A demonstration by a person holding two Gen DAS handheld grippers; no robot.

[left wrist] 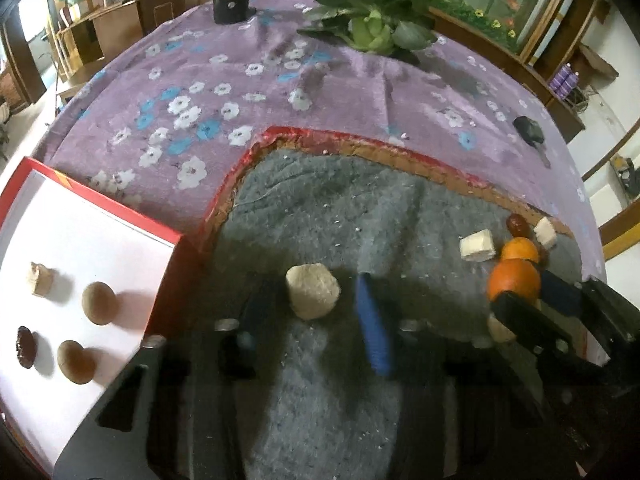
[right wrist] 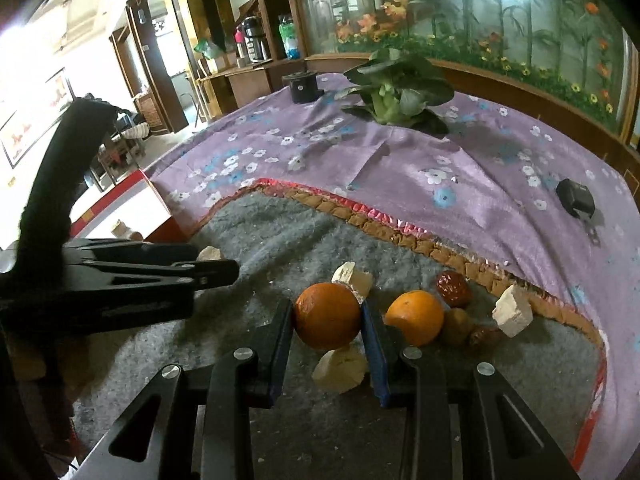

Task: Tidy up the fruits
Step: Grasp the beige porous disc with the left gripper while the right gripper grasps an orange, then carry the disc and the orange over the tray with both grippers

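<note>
On the grey felt mat point(left wrist: 320, 208) my left gripper point(left wrist: 312, 290) is shut on a beige chunk point(left wrist: 313, 291), which sits between the dark pad and the blue pad. My right gripper point(right wrist: 328, 312) is shut on an orange point(right wrist: 328, 316), with both pads against its sides. It also shows in the left wrist view, where the right gripper point(left wrist: 520, 304) holds the orange point(left wrist: 514, 284). Just to the right lie a second orange point(right wrist: 416, 322), a red date point(right wrist: 452, 288), a brown fruit point(right wrist: 456, 326) and pale chunks point(right wrist: 513, 315). Another chunk point(right wrist: 340, 368) lies under the held orange.
A red box with a white floor point(left wrist: 80, 232) stands at the left, holding two round brown fruits point(left wrist: 99, 303), a beige chunk point(left wrist: 40, 284) and a dark date point(left wrist: 26, 346). On the purple flowered cloth point(left wrist: 240, 80) lie a green vegetable point(left wrist: 372, 28), a black cylinder point(left wrist: 232, 6) and a black key point(left wrist: 530, 130).
</note>
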